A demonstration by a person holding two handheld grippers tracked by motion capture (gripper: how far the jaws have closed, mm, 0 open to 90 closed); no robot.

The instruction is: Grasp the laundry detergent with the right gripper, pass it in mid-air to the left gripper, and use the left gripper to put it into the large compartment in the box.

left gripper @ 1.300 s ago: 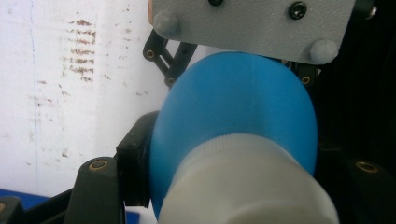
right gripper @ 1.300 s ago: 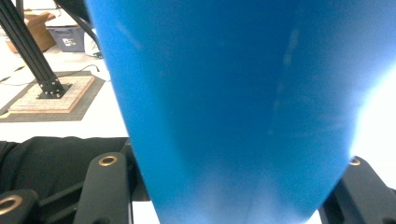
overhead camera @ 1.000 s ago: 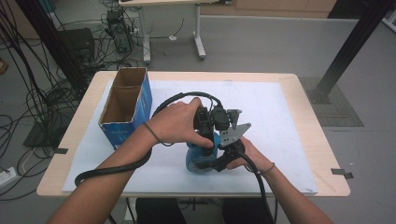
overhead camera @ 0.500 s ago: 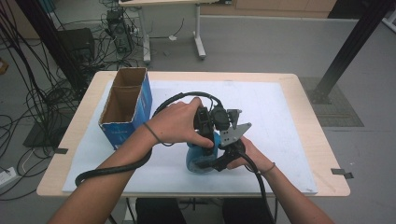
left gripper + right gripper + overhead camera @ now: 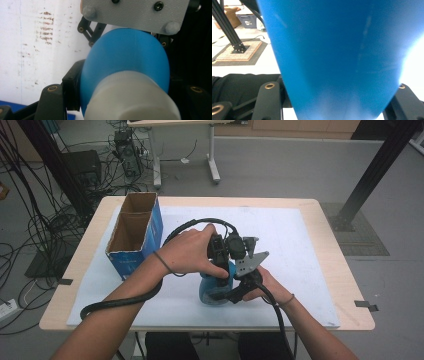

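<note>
A blue bottle [image 5: 209, 289] stands on the white sheet near the table's front edge, between both hands. My left gripper [image 5: 223, 266] comes down on its top and is shut on the bottle's white cap [image 5: 130, 100], with the blue body [image 5: 125, 57] swelling beyond it. My right gripper [image 5: 236, 291] reaches in from the right at table level, shut on the blue body [image 5: 337, 55]. The right gripper's grey plate [image 5: 135, 12] hangs just past the bottle in the left gripper view. Both hands hide most of the bottle from above.
An open cardboard box with blue sides [image 5: 134, 234] stands upright at the table's left. The white sheet [image 5: 300, 245] covers most of the wooden tabletop [image 5: 345, 270]. A black post [image 5: 372, 175] rises beyond the far right corner. Cables [image 5: 30, 235] lie on the floor at left.
</note>
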